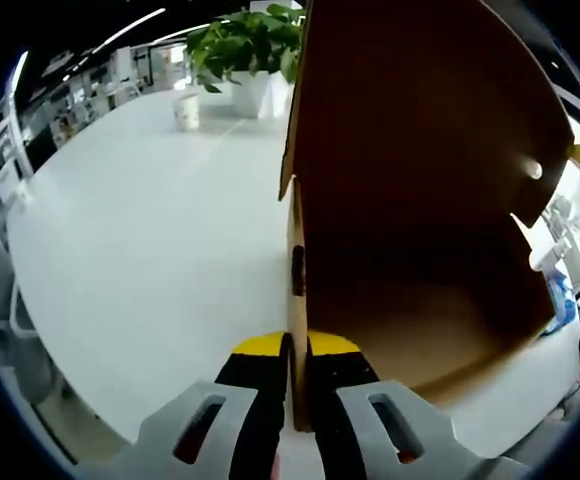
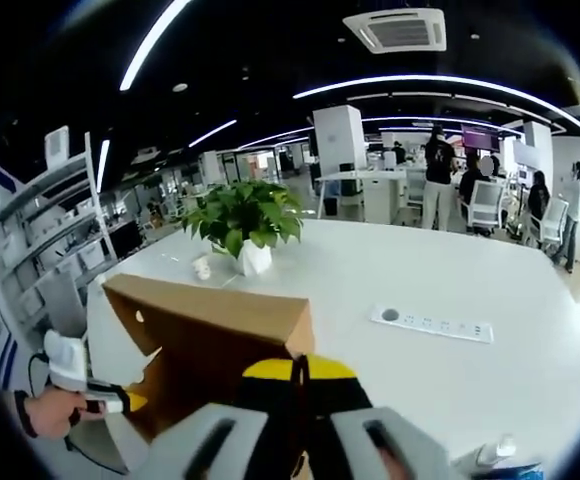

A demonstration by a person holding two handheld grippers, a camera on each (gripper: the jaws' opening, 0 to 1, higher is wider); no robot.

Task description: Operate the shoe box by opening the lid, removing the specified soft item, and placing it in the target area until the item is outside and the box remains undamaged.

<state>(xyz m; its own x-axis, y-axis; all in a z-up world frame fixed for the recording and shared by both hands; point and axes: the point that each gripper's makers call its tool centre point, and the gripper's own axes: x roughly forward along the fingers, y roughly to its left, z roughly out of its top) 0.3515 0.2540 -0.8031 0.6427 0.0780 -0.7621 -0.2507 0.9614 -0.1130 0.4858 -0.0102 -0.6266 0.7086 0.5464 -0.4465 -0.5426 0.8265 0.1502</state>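
The brown cardboard shoe box [image 1: 420,200] stands on the white table with its lid raised, its bare inside facing the left gripper view. My left gripper [image 1: 297,372] has its yellow-tipped jaws shut on the thin upright cardboard edge [image 1: 296,270]. In the right gripper view the lid [image 2: 210,320] rises as a brown panel, and my right gripper [image 2: 298,378] is shut on its near corner. A hand [image 2: 48,412] holds the left gripper [image 2: 120,402] at the box's left side. I see no soft item; the box's inside is mostly hidden.
A potted green plant [image 2: 242,225] in a white pot and a small white cup [image 1: 187,110] stand at the table's far side. A white power strip [image 2: 432,324] lies to the right. Office chairs [image 1: 10,330] line the table edge; people stand far behind.
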